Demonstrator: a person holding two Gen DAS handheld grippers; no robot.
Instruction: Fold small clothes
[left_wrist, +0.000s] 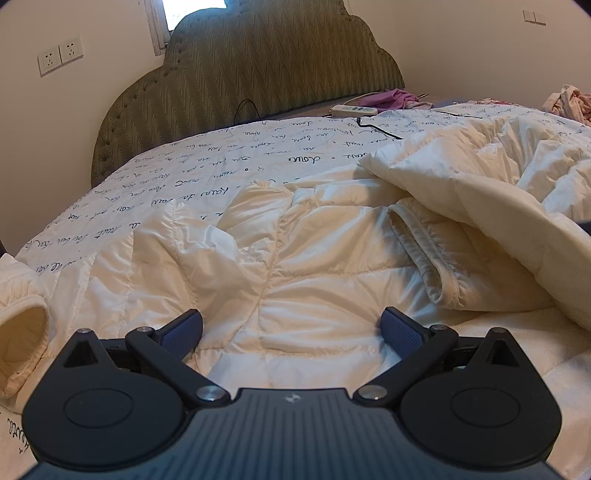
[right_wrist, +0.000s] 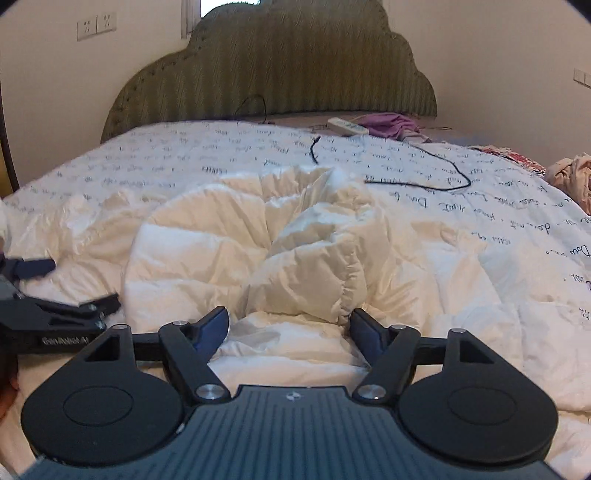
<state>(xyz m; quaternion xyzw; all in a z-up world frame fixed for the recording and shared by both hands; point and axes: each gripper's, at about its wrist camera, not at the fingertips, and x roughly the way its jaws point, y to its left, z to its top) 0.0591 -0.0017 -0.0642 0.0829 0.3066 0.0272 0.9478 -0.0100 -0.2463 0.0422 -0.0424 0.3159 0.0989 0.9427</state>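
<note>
- Left wrist view: the left gripper (left_wrist: 291, 326) gapes wide, gripping nothing, over the cream puffer jacket (left_wrist: 295, 258) spread ahead on the bed (left_wrist: 221, 155).
- The right gripper (right_wrist: 289, 326) stands apart, empty, the jacket's bunched sleeve (right_wrist: 295, 280) just ahead.

A cream-white quilted puffer jacket (left_wrist: 314, 266) lies spread across the bed, its stitched panels wrinkled and puffy. One sleeve is folded in over the body, its gathered elastic cuff (left_wrist: 439, 284) open and resting on the quilting. In the right wrist view the same jacket (right_wrist: 258, 251) shows bunched up, a sleeve doubled over the middle with the ruched cuff end (right_wrist: 347, 295) hanging toward the near edge. At the far left, another cuff (left_wrist: 22, 332) gapes open.
</note>
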